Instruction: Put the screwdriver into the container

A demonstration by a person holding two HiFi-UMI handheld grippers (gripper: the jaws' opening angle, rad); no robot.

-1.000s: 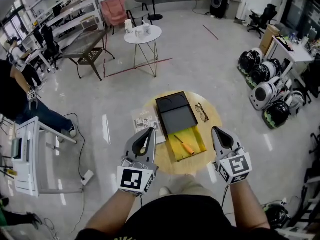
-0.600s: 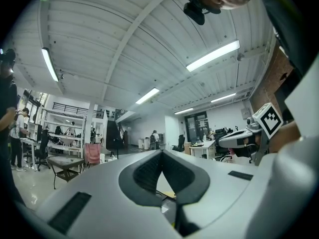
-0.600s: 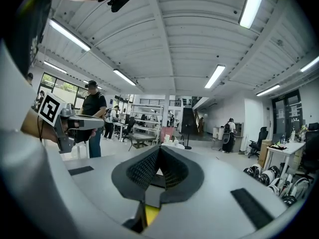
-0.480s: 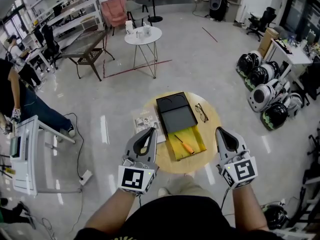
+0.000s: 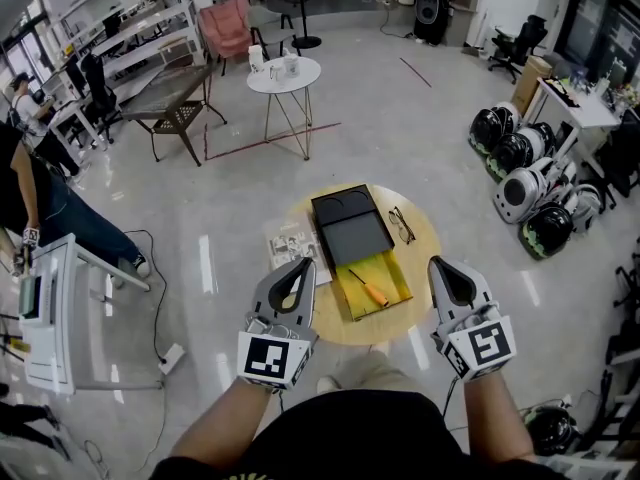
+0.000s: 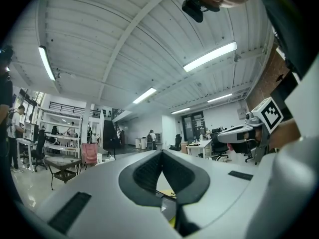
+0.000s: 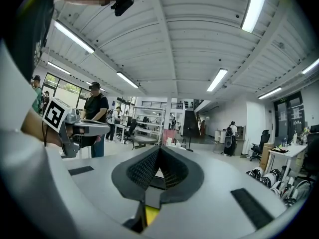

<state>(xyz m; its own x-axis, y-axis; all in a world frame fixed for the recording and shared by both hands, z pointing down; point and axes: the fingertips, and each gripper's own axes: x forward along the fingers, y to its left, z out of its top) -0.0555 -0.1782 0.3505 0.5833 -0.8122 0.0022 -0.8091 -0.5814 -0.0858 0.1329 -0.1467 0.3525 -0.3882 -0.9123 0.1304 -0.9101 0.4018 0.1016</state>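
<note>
A screwdriver (image 5: 371,291) with an orange handle lies slantwise inside the yellow tray (image 5: 393,282) of the open container. The container's black half (image 5: 350,226) lies just behind the tray. Both rest on a round wooden table (image 5: 424,236). My left gripper (image 5: 302,261) hovers at the table's left edge, jaws shut and empty, its tips (image 6: 161,153) meeting. My right gripper (image 5: 436,261) is held at the table's right edge, also shut with nothing in it (image 7: 159,148). Both are apart from the screwdriver and point about level.
A pair of glasses (image 5: 403,224) lies on the table right of the black half. A printed sheet (image 5: 291,243) sits at the table's left. Round robots (image 5: 528,188) stand on the floor to the right, a small white table (image 5: 285,71) farther off, and a person (image 5: 35,203) at the left.
My right gripper has risen a little and drifted slightly right. The left gripper and the screwdriver have stayed put. The person at the left has shifted.
</note>
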